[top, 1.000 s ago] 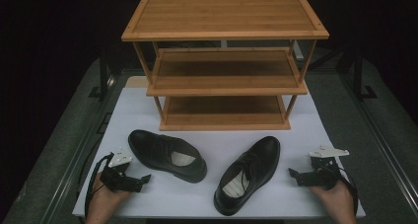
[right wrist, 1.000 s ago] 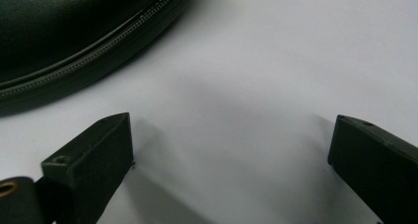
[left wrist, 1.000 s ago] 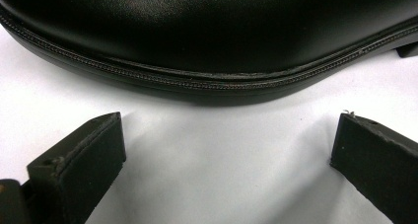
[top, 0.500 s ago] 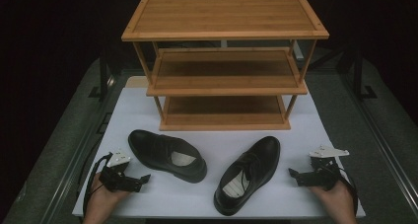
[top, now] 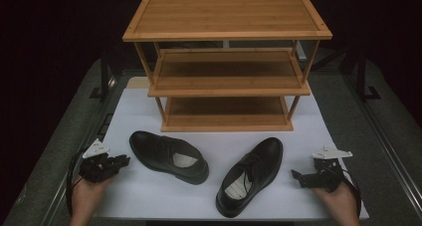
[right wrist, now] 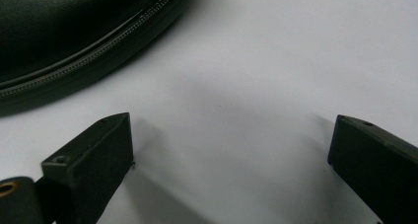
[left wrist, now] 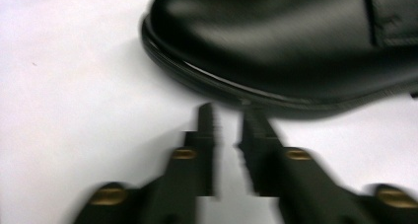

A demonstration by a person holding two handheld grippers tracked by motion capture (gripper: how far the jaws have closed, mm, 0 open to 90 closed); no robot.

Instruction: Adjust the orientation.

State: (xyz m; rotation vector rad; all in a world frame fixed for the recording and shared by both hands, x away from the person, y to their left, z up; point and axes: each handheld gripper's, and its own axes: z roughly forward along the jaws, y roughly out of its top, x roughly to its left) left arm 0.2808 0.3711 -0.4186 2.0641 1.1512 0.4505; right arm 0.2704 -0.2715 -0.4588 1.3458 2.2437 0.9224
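Observation:
Two black leather dress shoes lie on a white mat point(top: 303, 131). The left shoe point(top: 166, 156) points toward the left, and the right shoe point(top: 251, 173) lies at an angle beside it. My left gripper point(top: 122, 160) hovers just left of the left shoe's toe point(left wrist: 276, 41). Its jaws have just been closing and now stand almost together with nothing between them point(left wrist: 229, 120). My right gripper point(top: 294, 175) rests on the mat right of the right shoe point(right wrist: 74, 41). Its jaws stand wide open and empty point(right wrist: 229, 130).
A three-tier bamboo shoe rack point(top: 226, 37) stands at the back of the mat, and all of its shelves are bare. Grey table surface point(top: 358, 111) surrounds the mat, with dark stands at both back corners.
The left hand has lifted and shifted left and farther from the front edge, and its jaws have drawn together. The right hand and both shoes have stayed put.

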